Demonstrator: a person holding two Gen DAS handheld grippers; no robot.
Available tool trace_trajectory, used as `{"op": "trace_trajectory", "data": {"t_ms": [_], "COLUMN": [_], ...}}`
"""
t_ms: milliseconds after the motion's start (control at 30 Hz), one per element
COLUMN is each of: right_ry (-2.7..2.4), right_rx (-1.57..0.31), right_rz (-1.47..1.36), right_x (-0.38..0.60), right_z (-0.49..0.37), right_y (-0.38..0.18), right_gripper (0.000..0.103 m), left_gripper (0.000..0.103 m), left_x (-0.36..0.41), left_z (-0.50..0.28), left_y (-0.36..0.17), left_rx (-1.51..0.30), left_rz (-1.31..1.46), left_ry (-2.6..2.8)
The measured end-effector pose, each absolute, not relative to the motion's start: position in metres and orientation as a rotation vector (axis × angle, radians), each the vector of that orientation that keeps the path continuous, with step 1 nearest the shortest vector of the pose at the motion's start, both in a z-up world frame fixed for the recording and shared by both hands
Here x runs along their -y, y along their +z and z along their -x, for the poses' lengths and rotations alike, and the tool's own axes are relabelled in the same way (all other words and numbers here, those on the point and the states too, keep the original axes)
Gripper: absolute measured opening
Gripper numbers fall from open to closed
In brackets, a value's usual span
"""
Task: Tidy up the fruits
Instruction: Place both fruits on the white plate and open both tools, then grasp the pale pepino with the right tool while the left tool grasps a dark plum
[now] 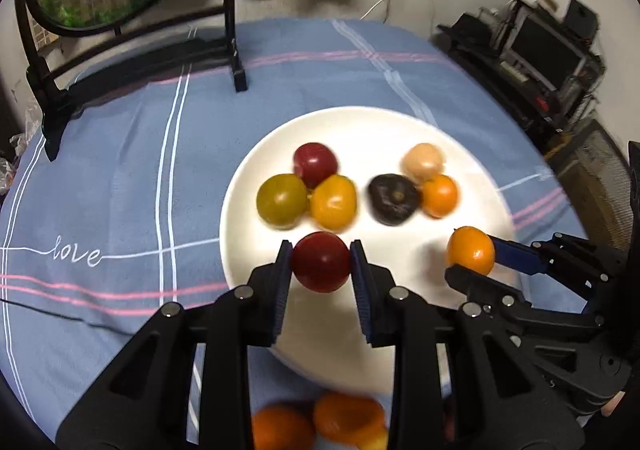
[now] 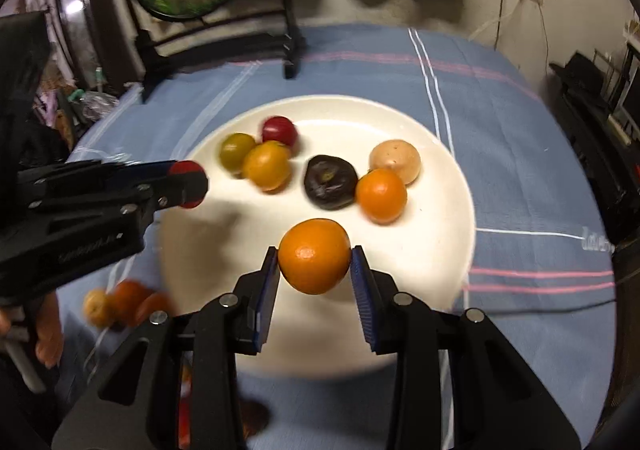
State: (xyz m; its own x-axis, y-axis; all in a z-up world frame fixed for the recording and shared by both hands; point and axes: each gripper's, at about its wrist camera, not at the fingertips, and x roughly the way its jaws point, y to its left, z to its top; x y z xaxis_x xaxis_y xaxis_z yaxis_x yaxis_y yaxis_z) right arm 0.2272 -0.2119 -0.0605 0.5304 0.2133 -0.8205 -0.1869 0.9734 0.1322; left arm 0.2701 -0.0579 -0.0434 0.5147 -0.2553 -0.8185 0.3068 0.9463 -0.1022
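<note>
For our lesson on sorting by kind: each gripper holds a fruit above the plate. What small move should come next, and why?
Probably lower the left gripper to set its red tomato beside the tomato cluster on the white plate: like fruits already sit grouped there, and the right gripper's orange matches the other group.

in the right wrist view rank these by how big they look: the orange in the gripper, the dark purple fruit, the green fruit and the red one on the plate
1. Orange, though it is nearest the camera.
2. Dark purple fruit.
3. Green fruit and red fruit look alike; no ranking between them.
</note>
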Motion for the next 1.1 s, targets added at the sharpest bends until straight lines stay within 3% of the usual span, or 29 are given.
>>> {"op": "trace_trajectory", "data": {"t_ms": [200,233,267,500,567,833,1100], "right_ry": [0.221,0.206,0.194,0.179,0.207,0.274,0.271], "right_rx": [-0.985,-0.982,-0.974,-0.884,-0.865,-0.972,-0.968], "right_rz": [-0.035,-0.022,-0.012,-0.015,-0.036,-0.171,-0.168], "right_x": [0.21,0.209,0.208,0.222,0.227,0.227,0.207], "right_z": [-0.245,-0.247,-0.248,-0.205,-0.173,-0.074,-0.021], "right_y": [-0.07,-0.069,-0.067,-0.023,-0.014,-0.051,-0.059], "right_gripper": [0.038,0.043,0.05,0.061,0.061,0.061,0.061], "left_gripper": [0.032,0.044,0.065,0.077,0.086,0.088,0.087], "left_x": [0.056,0.054,0.052,0.019,0.011,-0.018,-0.037], "left_z": [-0.289,-0.29,-0.289,-0.24,-0.212,-0.096,-0.052], "left_y": [-0.057,-0.056,-0.053,-0.001,0.006,-0.025,-0.055], "left_rx": [-0.995,-0.989,-0.979,-0.855,-0.836,-0.818,-0.874], "left_rz": [-0.054,-0.054,-0.051,0.008,-0.004,0.041,0.075], "left_ry": [-0.318,-0.31,-0.306,-0.316,-0.309,-0.296,-0.274]}}
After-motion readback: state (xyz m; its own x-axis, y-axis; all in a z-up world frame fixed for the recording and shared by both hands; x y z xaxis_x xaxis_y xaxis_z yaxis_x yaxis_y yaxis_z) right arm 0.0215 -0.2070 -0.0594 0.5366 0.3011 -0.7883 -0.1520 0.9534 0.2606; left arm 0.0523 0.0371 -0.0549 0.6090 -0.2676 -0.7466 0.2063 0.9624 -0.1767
